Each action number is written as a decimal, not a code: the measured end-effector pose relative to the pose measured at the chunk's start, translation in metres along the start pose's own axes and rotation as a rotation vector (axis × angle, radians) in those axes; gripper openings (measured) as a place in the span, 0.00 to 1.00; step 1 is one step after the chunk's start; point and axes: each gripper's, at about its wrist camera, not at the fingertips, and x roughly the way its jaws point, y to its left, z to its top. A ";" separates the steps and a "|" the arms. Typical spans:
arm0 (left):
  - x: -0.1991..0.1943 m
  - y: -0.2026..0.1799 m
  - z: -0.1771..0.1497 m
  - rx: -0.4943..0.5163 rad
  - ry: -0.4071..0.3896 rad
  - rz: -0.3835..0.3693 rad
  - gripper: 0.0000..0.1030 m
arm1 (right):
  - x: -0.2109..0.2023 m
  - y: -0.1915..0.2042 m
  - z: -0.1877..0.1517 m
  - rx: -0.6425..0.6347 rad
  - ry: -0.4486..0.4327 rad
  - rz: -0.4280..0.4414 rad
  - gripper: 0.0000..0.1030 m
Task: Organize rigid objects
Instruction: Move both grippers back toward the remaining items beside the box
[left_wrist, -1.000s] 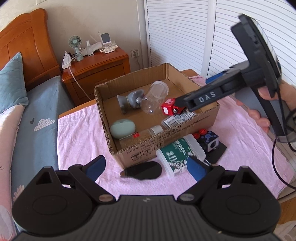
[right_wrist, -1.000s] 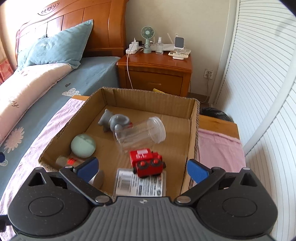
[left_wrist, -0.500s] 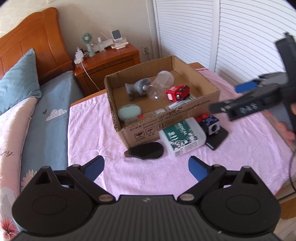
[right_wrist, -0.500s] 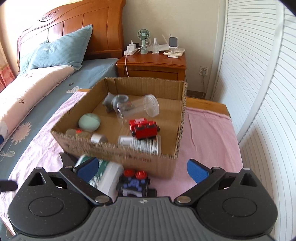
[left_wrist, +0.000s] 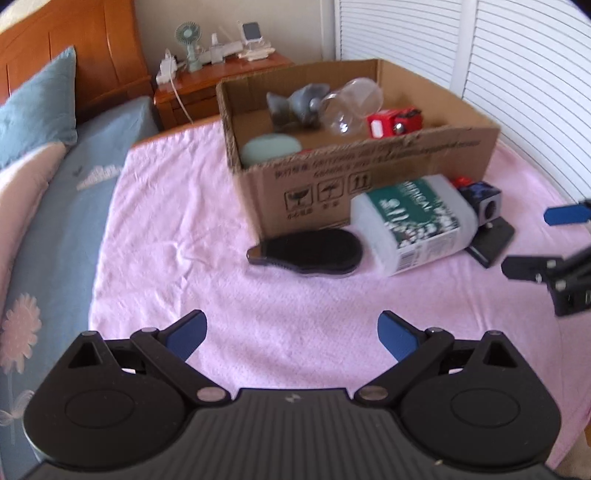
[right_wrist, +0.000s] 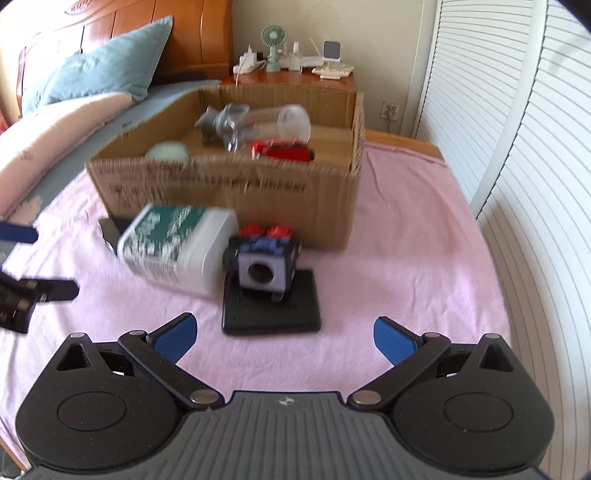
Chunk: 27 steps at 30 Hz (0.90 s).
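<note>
A cardboard box (left_wrist: 369, 173) (right_wrist: 229, 188) on the pink cloth holds a red toy train (left_wrist: 395, 122), a clear jar (left_wrist: 351, 105), a grey figure (left_wrist: 295, 105) and a green round case (left_wrist: 269, 147). In front of it lie a white box with a green label (left_wrist: 413, 221) (right_wrist: 177, 243), a black oval brush (left_wrist: 310, 251), and a blue cube with red knobs (right_wrist: 264, 258) on a black flat block (right_wrist: 271, 306). My left gripper (left_wrist: 291, 334) is open and empty, back from the brush. My right gripper (right_wrist: 282, 332) is open and empty, just short of the black block.
A bed with a blue pillow (right_wrist: 103, 70) lies to the left. A wooden nightstand (left_wrist: 221, 70) with a small fan stands behind the box. White louvred doors (right_wrist: 517, 147) run along the right. The pink cloth (left_wrist: 177, 221) covers the table.
Both grippers have pulled back and dropped lower. The right gripper left the box, where the red train now lies, and now faces the blue cube outside it.
</note>
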 end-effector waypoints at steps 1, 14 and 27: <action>0.004 0.002 -0.001 -0.012 0.007 -0.015 0.96 | 0.004 0.002 -0.002 -0.003 0.008 -0.007 1.00; 0.033 0.008 0.000 -0.074 -0.036 -0.038 0.99 | 0.021 0.004 -0.010 0.004 0.009 -0.005 1.00; 0.047 0.002 0.014 -0.097 -0.093 -0.015 1.00 | 0.024 0.009 -0.008 0.010 -0.020 -0.011 1.00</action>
